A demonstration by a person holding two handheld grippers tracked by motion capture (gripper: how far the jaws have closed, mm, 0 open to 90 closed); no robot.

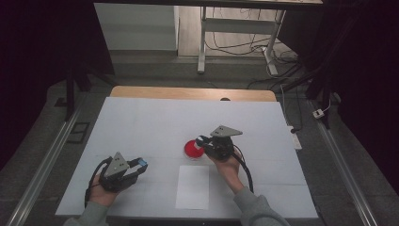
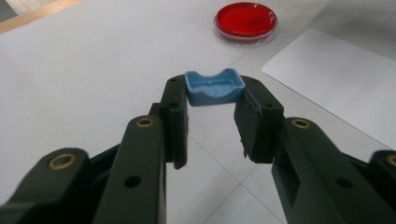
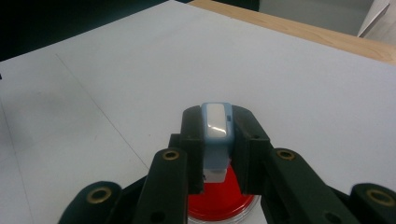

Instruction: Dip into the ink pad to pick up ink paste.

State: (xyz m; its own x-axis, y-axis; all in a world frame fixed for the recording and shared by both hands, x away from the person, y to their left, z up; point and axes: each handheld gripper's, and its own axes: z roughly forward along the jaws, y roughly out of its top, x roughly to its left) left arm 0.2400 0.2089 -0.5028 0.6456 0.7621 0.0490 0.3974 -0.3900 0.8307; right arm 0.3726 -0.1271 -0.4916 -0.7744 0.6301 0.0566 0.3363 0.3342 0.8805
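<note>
Seen from the high view, a person seated at a white-covered table (image 1: 141, 127) holds a gripper in each hand. The left gripper (image 1: 139, 165) sits near the table's front left, clamped on a small blue cap (image 1: 142, 163) at its tips. The right gripper (image 1: 203, 141) hovers over a red-filled petri dish (image 1: 192, 149) near the table's middle, just beyond a white sheet of paper (image 1: 193, 187) lying toward the front edge.

In the left gripper view, the two black jaws press on either side of the blue cap (image 2: 215, 87), a shallow tray-like piece with curved edges, held above the tabletop. The petri dish (image 2: 245, 21) rests well beyond it, with the paper (image 2: 336, 79) to its right.

In the right gripper view, the jaws are closed on a slim pale-blue-and-white object (image 3: 216, 140), gripped upright between the pads. Directly beneath it lies the petri dish (image 3: 219, 203), its red contents showing between the jaws.
</note>
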